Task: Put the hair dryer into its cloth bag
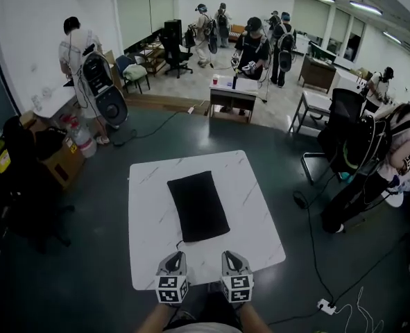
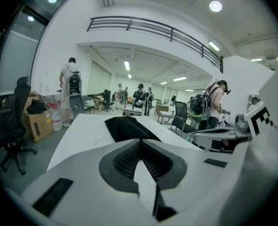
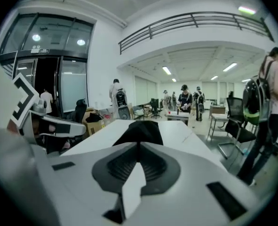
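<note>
A black cloth bag [image 1: 198,205] lies flat on the middle of the white table [image 1: 149,186]; it also shows beyond the jaws as the bag [image 2: 127,127] in the left gripper view and the bag [image 3: 141,131] in the right gripper view. No hair dryer is visible in any view. My left gripper [image 1: 175,257] and right gripper [image 1: 229,257] hover side by side at the table's near edge, short of the bag. Both are shut with nothing between their jaws: left gripper [image 2: 139,142], right gripper [image 3: 139,144].
A black cable end [image 1: 179,242] lies by the bag's near edge. Office chairs [image 1: 347,141], a cardboard box [image 1: 62,161] and floor cables [image 1: 315,255] surround the table. Several people stand at desks at the back of the room; a person [image 1: 406,151] stands to the right.
</note>
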